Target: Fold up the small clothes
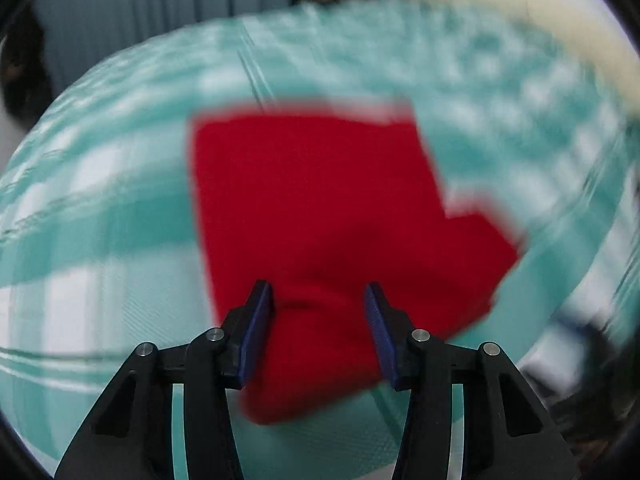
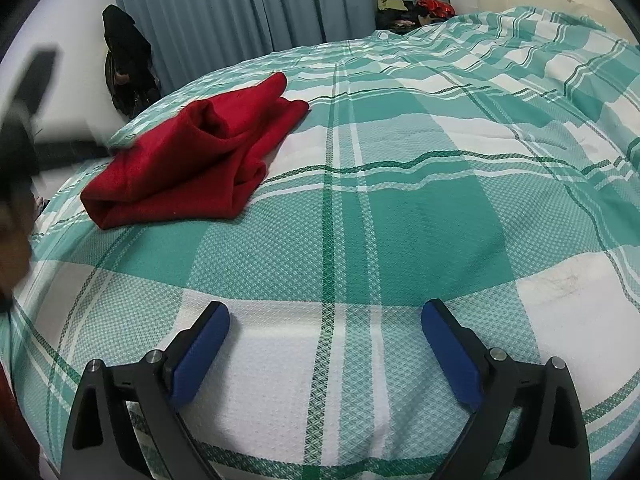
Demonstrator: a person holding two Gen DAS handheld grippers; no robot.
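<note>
Lying folded on the plaid bedspread (image 2: 400, 220), the red garment (image 2: 192, 152) shows no writing.

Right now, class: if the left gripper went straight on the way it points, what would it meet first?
Most likely the red garment. It fills the view just beyond the left gripper, whose jaws stand open with red cloth showing between them. The picture is blurred, so depth is uncertain; the checked bedcover lies under it.

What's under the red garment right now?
The red garment lies folded on the green plaid bedspread. Only bedspread shows around its edges; whatever is beneath or inside the folds is covered.
</note>
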